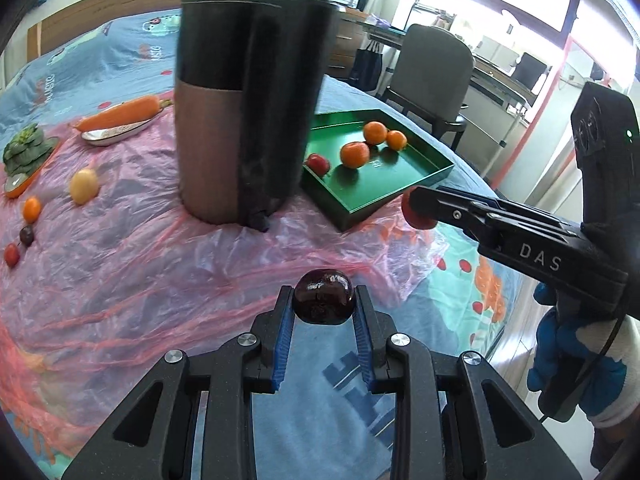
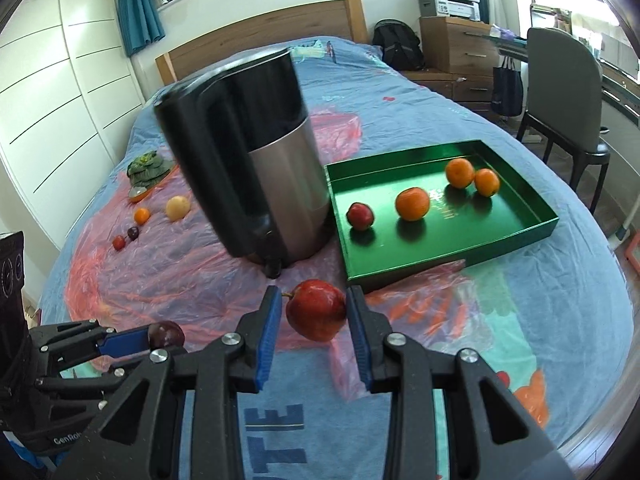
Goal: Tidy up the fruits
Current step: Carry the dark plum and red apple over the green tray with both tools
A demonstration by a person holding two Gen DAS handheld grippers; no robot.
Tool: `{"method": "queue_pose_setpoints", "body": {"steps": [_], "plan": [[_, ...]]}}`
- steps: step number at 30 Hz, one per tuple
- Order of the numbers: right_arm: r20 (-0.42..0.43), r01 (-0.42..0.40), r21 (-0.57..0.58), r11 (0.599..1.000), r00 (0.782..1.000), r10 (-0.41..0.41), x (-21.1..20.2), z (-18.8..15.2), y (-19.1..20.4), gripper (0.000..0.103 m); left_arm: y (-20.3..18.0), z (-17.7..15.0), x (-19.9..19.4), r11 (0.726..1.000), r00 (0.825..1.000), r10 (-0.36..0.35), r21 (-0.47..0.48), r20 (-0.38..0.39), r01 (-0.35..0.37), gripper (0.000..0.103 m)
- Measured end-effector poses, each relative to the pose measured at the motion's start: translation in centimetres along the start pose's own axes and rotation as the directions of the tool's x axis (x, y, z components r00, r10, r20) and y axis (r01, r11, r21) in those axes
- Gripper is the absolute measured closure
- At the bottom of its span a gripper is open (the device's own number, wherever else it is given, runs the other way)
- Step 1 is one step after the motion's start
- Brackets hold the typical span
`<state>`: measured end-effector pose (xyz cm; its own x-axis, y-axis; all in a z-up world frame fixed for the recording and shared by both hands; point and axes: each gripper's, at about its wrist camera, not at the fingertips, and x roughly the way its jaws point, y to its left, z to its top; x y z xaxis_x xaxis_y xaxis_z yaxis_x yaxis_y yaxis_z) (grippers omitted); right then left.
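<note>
My left gripper (image 1: 323,300) is shut on a dark purple plum (image 1: 323,297) and holds it above the pink plastic sheet; it also shows in the right wrist view (image 2: 166,334). My right gripper (image 2: 314,308) is shut on a red apple (image 2: 316,310), near the front corner of the green tray (image 2: 516,236). The tray (image 1: 384,204) holds three oranges (image 2: 413,204) and a small red apple (image 2: 360,216). Loose on the sheet at the left lie a yellow fruit (image 1: 84,186), a small orange (image 1: 32,209), a dark plum (image 1: 26,235) and a red fruit (image 1: 12,254).
A tall black and metal bin (image 1: 244,120) stands on the bed left of the tray. A carrot on a dish (image 1: 120,118) and leafy greens on a plate (image 1: 26,150) lie at the far left. A chair (image 2: 568,92) and desk stand beyond the bed's right side.
</note>
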<state>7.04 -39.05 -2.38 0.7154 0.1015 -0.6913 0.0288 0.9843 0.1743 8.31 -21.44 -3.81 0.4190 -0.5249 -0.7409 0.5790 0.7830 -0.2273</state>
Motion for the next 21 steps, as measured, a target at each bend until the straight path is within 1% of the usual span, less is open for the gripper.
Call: {"method": "queue_pose_setpoints", "body": {"steps": [6, 10, 13, 16, 21], "plan": [[0.051, 0.033, 0.036, 0.999, 0.998, -0.035, 0.6, 2.5, -4.8, 0.073, -3.4, 3.9, 3.4, 0.998, 0.999, -0.034, 0.048, 0.009, 0.034, 0.078], [0.073, 0.051, 0.060, 0.997, 0.996, -0.055, 2.1, 4.1, -7.6, 0.073, -5.0, 7.0, 6.1, 0.996, 0.999, -0.032, 0.081, 0.025, 0.030, 0.078], [0.083, 0.062, 0.075, 0.995, 0.994, -0.068, 3.7, 5.0, -9.4, 0.073, -5.6, 9.1, 8.5, 0.995, 1.000, -0.020, 0.096, 0.021, 0.018, 0.078], [0.081, 0.078, 0.092, 0.993, 0.993, -0.086, 5.6, 5.6, -11.2, 0.073, -5.9, 10.3, 10.9, 0.994, 1.000, -0.006, 0.112, 0.007, 0.005, 0.078], [0.065, 0.099, 0.125, 0.987, 0.992, -0.107, 8.8, 6.1, -13.6, 0.073, -5.9, 11.0, 14.6, 0.992, 1.000, 0.010, 0.129, -0.028, -0.006, 0.078]]}}
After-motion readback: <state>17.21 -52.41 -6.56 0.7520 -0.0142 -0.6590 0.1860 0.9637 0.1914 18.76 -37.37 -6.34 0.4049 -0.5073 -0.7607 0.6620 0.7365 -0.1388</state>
